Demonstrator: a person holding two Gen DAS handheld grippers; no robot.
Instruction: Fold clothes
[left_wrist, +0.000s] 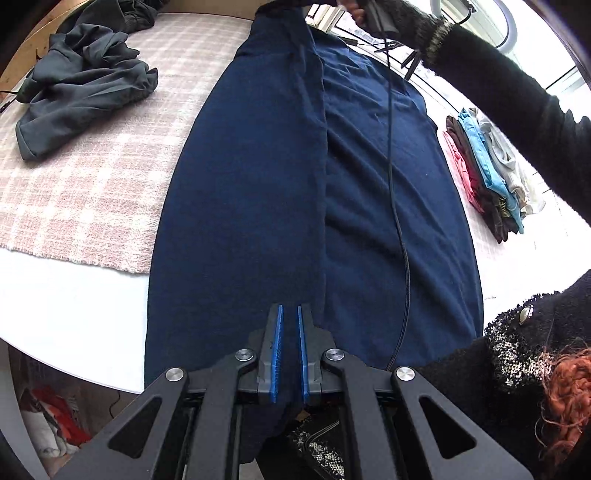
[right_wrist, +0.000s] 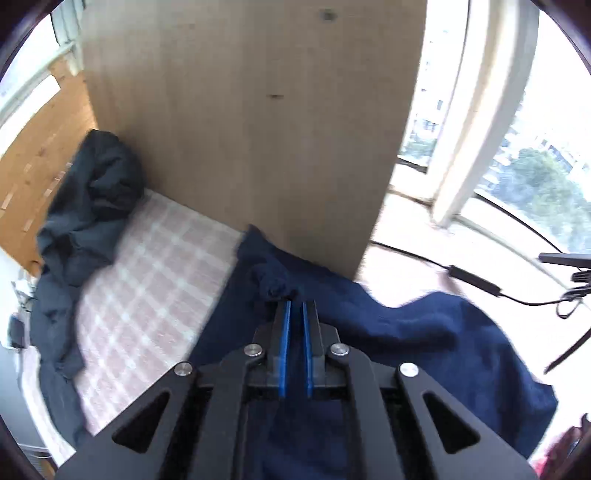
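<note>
Stretching lengthwise from the near edge of the table (left_wrist: 74, 295) to its far edge, the navy garment (left_wrist: 258, 184) lies with one long panel folded over the other, a seam-like fold line running down its middle. The left gripper (left_wrist: 290, 310) sits at the near end of that garment, its blue-padded fingers drawn narrow, with navy cloth passing between them and bunching below, so it is clamped on the fabric. At the far end, the right gripper (right_wrist: 296, 306) has its fingers just as narrow and pinches a crumpled bit of the same garment close to a wooden panel (right_wrist: 258, 129). A pink checked cloth (left_wrist: 92, 166) covers the table's left side and carries a rumpled grey garment (left_wrist: 81, 85) near the far left corner. Along the right edge stands a stack of folded clothes (left_wrist: 487, 170). A black cable (left_wrist: 395, 206) trails across the navy fabric.
</note>
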